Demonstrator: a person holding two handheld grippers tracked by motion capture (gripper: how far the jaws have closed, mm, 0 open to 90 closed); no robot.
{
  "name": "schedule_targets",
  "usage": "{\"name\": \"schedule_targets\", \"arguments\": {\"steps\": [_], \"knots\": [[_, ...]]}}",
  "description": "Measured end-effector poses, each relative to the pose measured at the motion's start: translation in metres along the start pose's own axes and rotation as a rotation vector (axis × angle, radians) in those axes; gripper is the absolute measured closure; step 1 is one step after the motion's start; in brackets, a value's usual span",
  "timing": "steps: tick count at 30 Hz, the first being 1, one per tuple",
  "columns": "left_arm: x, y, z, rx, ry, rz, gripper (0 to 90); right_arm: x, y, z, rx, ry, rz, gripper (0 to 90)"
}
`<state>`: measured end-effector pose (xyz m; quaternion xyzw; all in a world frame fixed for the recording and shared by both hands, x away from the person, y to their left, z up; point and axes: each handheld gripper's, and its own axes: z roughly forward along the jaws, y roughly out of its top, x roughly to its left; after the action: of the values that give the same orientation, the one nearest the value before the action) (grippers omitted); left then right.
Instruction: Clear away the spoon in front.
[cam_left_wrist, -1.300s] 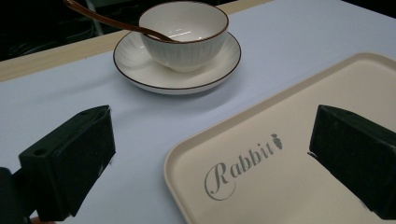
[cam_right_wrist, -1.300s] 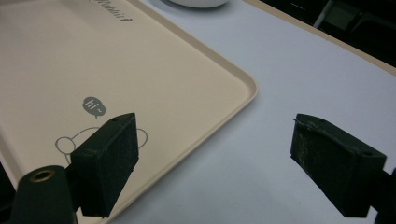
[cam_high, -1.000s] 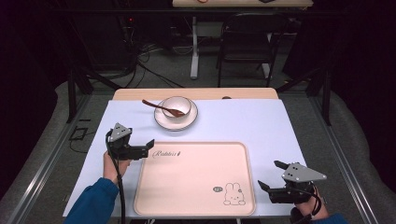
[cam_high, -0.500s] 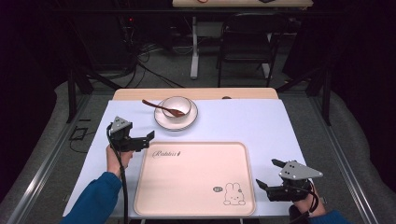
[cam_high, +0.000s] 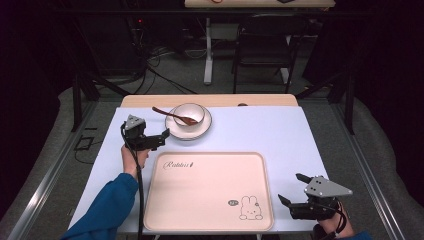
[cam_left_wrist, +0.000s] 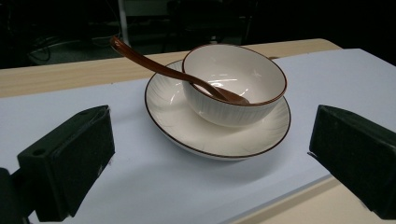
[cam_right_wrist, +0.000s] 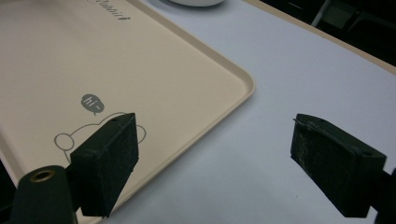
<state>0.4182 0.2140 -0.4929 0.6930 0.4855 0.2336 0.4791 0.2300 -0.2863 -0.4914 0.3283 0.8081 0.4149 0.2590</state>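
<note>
a: we start with the table (cam_high: 300, 135), covered in a pale blue sheet, its wooden far edge showing. on it, nearest us, we see the beige tray (cam_high: 210, 200) lying flat, with a rabbit drawing (cam_high: 250, 209) in its near right corner

b: and behind the tray we find the white plate (cam_high: 192, 132) with a brown rim, holding a white bowl (cam_high: 189, 114). a brown spoon (cam_high: 172, 115) rests in the bowl, its handle sticking out over the rim to the left

a: we see the left gripper (cam_high: 162, 135) held just left of the plate, near the tray's far left corner. in the left gripper view its jaws stand wide apart with nothing between them, pointing at the plate

b: the right gripper (cam_high: 292, 189) hovers just right of the tray's near right corner. we see its jaws spread as well, empty, one over the tray's edge and one over the sheet
</note>
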Motion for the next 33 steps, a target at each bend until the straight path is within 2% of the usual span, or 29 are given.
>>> {"name": "schedule_targets", "arguments": {"steps": [4, 9, 15, 18, 27, 33], "knots": [[0.000, 0.002, 0.007, -0.002, 0.006, 0.008, 0.0, 0.000, 0.000, 0.000, -0.001, 0.001, -0.001, 14.3], [0.003, 0.009, 0.015, 0.000, -0.004, -0.006, 0.0, -0.001, 0.001, 0.002, -0.003, 0.006, 0.001, 14.3], [0.005, 0.014, 0.020, -0.018, 0.018, -0.022, 0.0, 0.000, 0.003, 0.005, -0.001, 0.016, -0.009, 14.3], [0.008, 0.015, 0.024, -0.016, 0.040, -0.045, 0.0, -0.001, 0.003, 0.007, -0.001, 0.021, -0.008, 14.4], [0.011, 0.018, 0.034, -0.015, 0.053, -0.051, 1.9, -0.001, 0.003, 0.007, -0.003, 0.022, -0.009, 14.3], [0.016, 0.018, 0.048, 0.003, 0.064, -0.064, 5.7, -0.002, 0.003, 0.007, 0.001, 0.023, -0.007, 14.4]]}}
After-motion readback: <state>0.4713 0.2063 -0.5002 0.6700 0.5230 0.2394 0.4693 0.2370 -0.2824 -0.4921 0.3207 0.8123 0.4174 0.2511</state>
